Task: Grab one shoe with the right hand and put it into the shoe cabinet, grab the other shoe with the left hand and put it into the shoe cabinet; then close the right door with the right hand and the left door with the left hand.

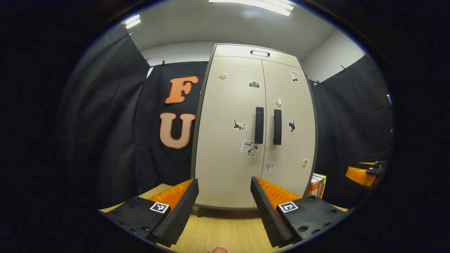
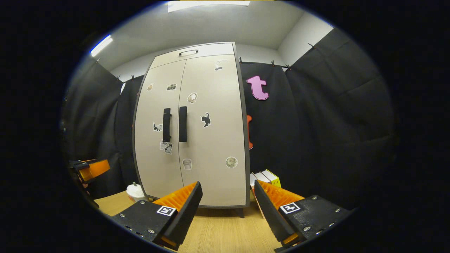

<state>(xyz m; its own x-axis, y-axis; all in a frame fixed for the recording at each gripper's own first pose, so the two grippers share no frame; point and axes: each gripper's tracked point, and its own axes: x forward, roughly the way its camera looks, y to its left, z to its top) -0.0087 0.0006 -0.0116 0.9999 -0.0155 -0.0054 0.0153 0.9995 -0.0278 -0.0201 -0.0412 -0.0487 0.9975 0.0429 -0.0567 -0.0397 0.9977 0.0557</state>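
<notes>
The beige shoe cabinet (image 1: 246, 140) stands on the wooden table with both doors shut; stickers dot its front and two black handles (image 1: 259, 125) sit side by side at the middle seam. The same cabinet (image 2: 207, 140) fills the middle of the right gripper view, its handles (image 2: 182, 123) left of centre. My left gripper (image 1: 225, 211) is open a short way in front of the cabinet's base, nothing between its fingers. My right gripper (image 2: 226, 211) is open too, facing the cabinet's right door, empty. The right gripper (image 1: 365, 174) also shows far right in the left gripper view, the left gripper (image 2: 89, 170) far left in the right gripper view.
Some books (image 2: 265, 177) stand to the right of the cabinet, seen also in the left gripper view as books (image 1: 318, 184). A small white cup-like object (image 2: 135, 192) sits at the cabinet's left foot. The wooden tabletop (image 1: 225, 232) runs in front. Black cloth walls surround the booth.
</notes>
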